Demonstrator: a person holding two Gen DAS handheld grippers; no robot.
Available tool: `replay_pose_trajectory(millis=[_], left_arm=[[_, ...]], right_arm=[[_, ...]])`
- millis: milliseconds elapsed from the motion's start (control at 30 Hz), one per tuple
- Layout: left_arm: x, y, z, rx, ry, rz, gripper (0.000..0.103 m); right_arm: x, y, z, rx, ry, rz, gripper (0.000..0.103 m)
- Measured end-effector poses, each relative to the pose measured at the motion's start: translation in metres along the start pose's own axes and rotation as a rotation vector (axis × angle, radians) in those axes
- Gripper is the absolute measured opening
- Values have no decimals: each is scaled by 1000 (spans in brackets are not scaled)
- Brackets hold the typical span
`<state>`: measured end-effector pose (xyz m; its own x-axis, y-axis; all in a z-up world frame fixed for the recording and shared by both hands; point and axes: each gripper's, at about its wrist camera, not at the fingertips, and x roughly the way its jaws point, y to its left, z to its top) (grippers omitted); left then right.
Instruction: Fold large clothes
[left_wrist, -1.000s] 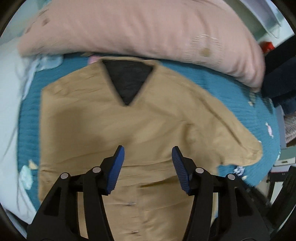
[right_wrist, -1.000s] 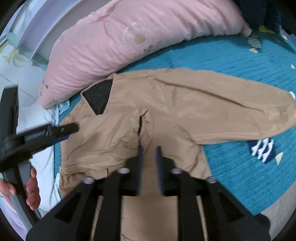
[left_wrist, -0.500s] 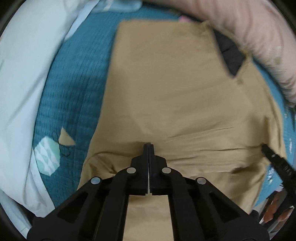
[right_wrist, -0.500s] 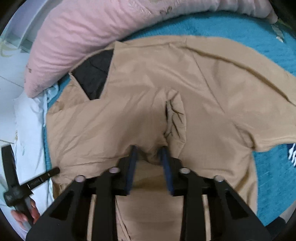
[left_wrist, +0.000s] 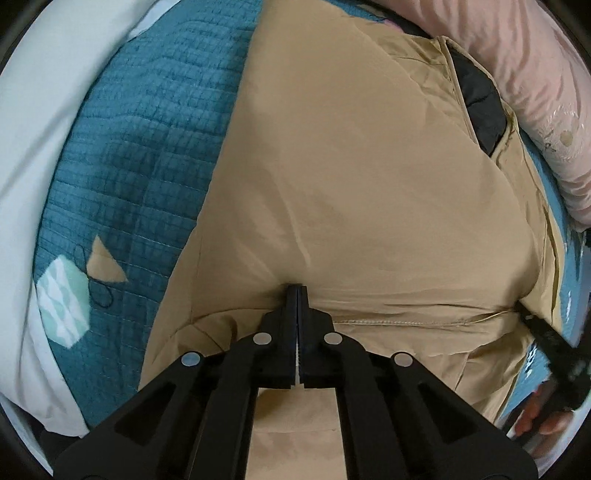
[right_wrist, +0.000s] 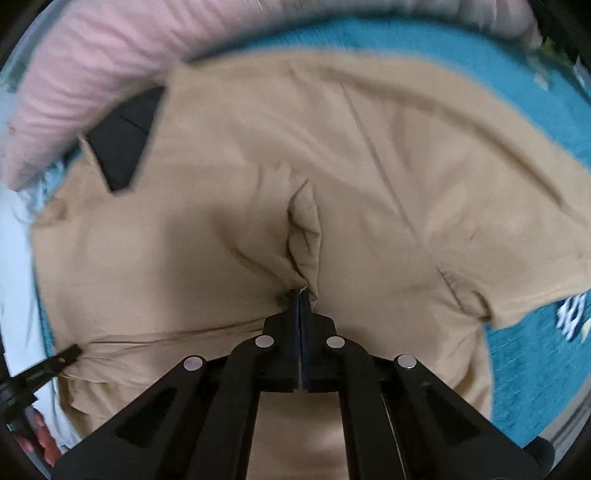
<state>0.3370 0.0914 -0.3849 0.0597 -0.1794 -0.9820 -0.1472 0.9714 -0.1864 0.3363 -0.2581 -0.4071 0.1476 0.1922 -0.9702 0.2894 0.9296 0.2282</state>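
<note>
- Your left gripper (left_wrist: 297, 291) and right gripper (right_wrist: 299, 295) have both dropped from above onto the tan jacket (left_wrist: 369, 203) spread on the bed's teal quilt (left_wrist: 147, 147).
- Jaws just closed, each pinching cloth (right bunches a ridge).
- Likely ready to lift and fold.

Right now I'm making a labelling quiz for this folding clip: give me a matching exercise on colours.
Things:
1. jacket
2. pillow
3. quilt
4. jacket lining at the collar

Colours:
A. teal
B. black
C. tan
D. pink

Pairs: 1-C, 2-D, 3-A, 4-B
</note>
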Motion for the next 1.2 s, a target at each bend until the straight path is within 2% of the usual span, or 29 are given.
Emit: replay_pose_trajectory(millis=[133, 200, 300, 333, 367, 400, 433, 467, 500, 533, 667, 900, 1200], left_arm=[[0, -3, 3, 14, 3, 28, 0], [-5, -14, 6, 21, -3, 55, 0], [-22, -27, 5, 57, -33, 81, 1], [-28, -30, 4, 60, -37, 81, 2], [-33, -33, 3, 61, -41, 84, 10], [-38, -35, 1, 61, -46, 85, 24], [-46, -39, -2, 64, -62, 84, 33], [-56, -43, -6, 70, -89, 86, 47], [-64, -47, -10, 75, -113, 90, 54], [-71, -51, -14, 79, -128, 93, 54], [-97, -70, -39, 91, -164, 67, 55], [-130, -104, -78, 151, -229, 40, 58], [-139, -163, -109, 230, -253, 21, 58]], right_arm=[[-11, 1, -4, 6, -37, 4, 1], [-25, 1, -7, 20, -60, 47, 5], [-49, 2, -9, 3, -110, 44, 9], [-58, 2, -9, -2, -123, 51, 15], [-70, 1, -10, -6, -137, 67, 30], [-79, 1, -10, -8, -145, 67, 40], [-89, 1, -12, -8, -161, 56, 63], [-101, 0, -15, -6, -196, 40, 72], [-111, 2, -19, -8, -229, 37, 74], [-123, 3, -23, -19, -262, 40, 77], [-150, 5, -33, -47, -288, 49, 78], [-189, -18, -57, -44, -339, 58, 84], [-211, -65, -73, 0, -360, 70, 84]])
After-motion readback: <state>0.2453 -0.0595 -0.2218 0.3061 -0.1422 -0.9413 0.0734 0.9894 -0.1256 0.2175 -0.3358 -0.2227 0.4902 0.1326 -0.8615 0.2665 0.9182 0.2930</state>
